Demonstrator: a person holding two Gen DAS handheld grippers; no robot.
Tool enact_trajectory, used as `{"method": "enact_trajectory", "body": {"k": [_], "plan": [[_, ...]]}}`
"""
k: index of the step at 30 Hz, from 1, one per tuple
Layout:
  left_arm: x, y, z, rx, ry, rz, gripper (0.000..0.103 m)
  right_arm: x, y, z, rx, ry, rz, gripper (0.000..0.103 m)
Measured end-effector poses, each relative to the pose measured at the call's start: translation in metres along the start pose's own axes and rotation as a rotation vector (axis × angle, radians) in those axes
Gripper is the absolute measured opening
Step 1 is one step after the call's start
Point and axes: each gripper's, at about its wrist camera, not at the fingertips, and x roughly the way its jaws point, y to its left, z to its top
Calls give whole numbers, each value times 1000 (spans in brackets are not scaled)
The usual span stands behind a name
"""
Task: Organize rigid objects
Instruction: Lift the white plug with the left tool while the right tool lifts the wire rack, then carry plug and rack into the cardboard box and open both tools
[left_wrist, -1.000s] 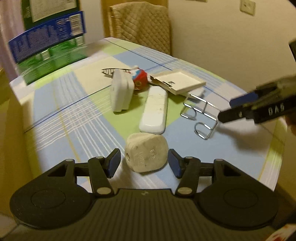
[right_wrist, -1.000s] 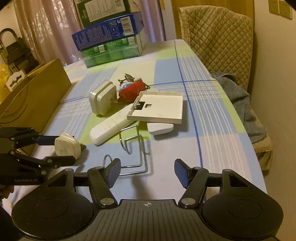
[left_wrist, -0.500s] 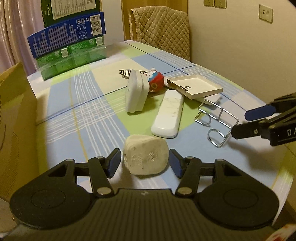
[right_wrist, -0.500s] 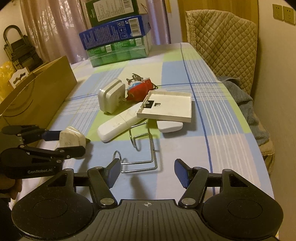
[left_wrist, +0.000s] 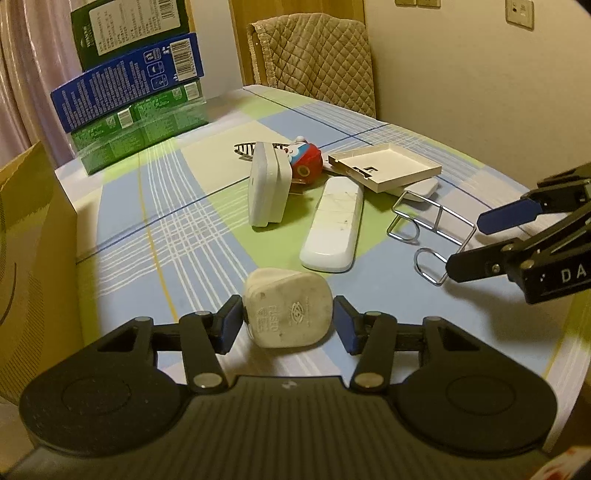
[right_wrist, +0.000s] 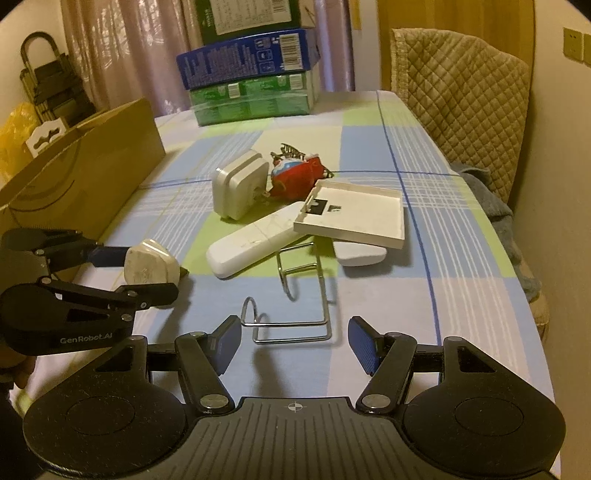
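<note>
My left gripper (left_wrist: 288, 323) is shut on a white wall plug (left_wrist: 288, 308) and holds it a little above the checked tablecloth; the plug also shows in the right wrist view (right_wrist: 149, 264). My right gripper (right_wrist: 293, 341) is open and empty, just short of a bent wire rack (right_wrist: 295, 295). Beyond lie a long white case (right_wrist: 255, 240), a white square adapter (right_wrist: 238, 188), a red toy (right_wrist: 293, 173) and a shallow white tray (right_wrist: 352, 218).
An open cardboard box (right_wrist: 74, 184) stands along the table's left edge. Stacked blue and green cartons (right_wrist: 251, 77) stand at the far end. A quilted chair (right_wrist: 465, 99) and a grey cloth (right_wrist: 495, 206) are at the right, beside the wall.
My left gripper has lifted the plug and swung left with it, so the cardboard box has come into its view. My right gripper has edged forward toward the wire rack.
</note>
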Motion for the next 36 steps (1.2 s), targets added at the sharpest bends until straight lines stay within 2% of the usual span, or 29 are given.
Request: {"method": "enact_trajectory", "body": {"k": [5,12,19,20,36], "plan": [[3,-1,-2,15,3,9,48,8,7,2,-44,-2,-16,61],[2,5,-2,-21,8,-7,48,21,16,5,-102,-10,-48,61],[0,8,-2,-37,4,-23,48,29,15,7,-88,0,-82,60],[0,8,-2,-38,5,-25,48,28,15,7,-95,-2,-80,51],[-15,12,7,-45,-26,-37,47,-6,22,15,-111,-63,-88,50]]}}
